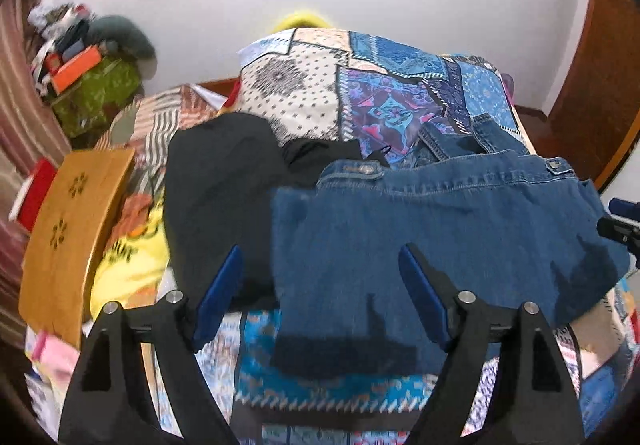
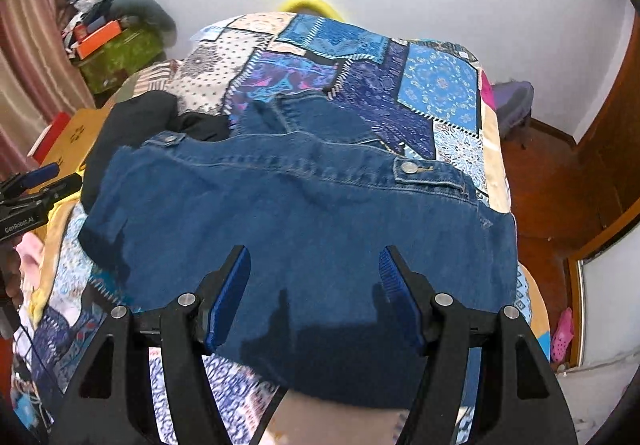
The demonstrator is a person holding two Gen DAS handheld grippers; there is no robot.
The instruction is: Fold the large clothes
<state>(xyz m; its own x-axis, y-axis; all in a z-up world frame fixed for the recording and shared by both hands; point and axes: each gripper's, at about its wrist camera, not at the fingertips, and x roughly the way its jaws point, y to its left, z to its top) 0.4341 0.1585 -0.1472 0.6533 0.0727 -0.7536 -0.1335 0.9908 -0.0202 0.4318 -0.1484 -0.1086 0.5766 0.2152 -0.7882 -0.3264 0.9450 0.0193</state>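
A blue denim garment [image 1: 440,229] lies spread on the patchwork bedspread [image 1: 384,85], with buttoned tabs at its far edge; it fills the middle of the right wrist view [image 2: 304,229]. A black garment [image 1: 216,181] lies to its left, also in the right wrist view [image 2: 132,125]. My left gripper [image 1: 320,269] is open and empty above the denim's near left edge. My right gripper [image 2: 314,269] is open and empty above the denim's near middle. The left gripper shows at the left edge of the right wrist view [image 2: 36,185].
A wooden board [image 1: 72,229] with flower cut-outs lies at the bed's left side. A green box [image 1: 96,93] piled with clutter stands far left. A wooden door [image 2: 612,149] and a red floor [image 2: 548,181] lie to the right of the bed.
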